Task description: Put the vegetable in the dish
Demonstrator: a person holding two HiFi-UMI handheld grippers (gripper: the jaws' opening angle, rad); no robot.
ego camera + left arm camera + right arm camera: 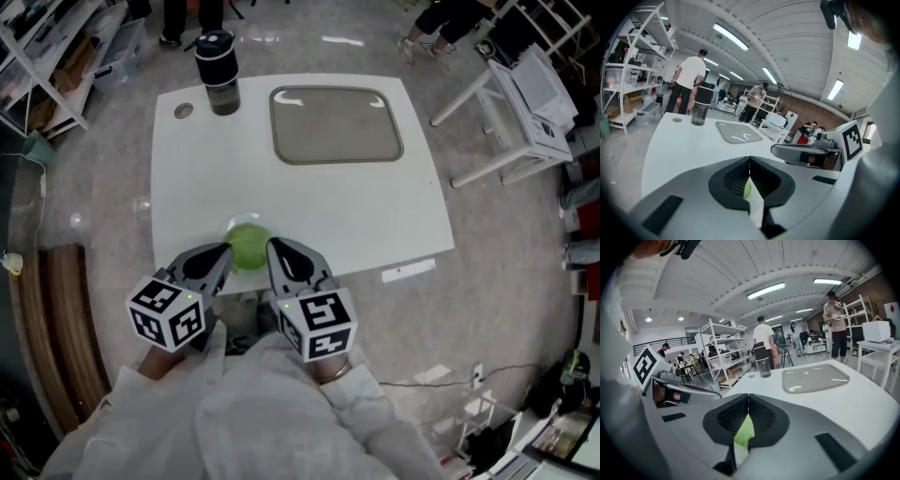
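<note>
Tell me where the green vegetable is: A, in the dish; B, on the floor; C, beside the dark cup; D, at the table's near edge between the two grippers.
D: the green vegetable sits at the table's near edge between the left gripper and the right gripper, well short of the empty dish.

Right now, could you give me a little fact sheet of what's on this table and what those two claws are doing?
surface: white table
food: round green vegetable near the table's front edge
target: flat rectangular dish at the far side, nothing in it
other: dark bottle standing upright at the far left corner
tools: left claw and right claw, each with its jaws together, one on either side of the vegetable
progress: vegetable not yet in the dish
</note>
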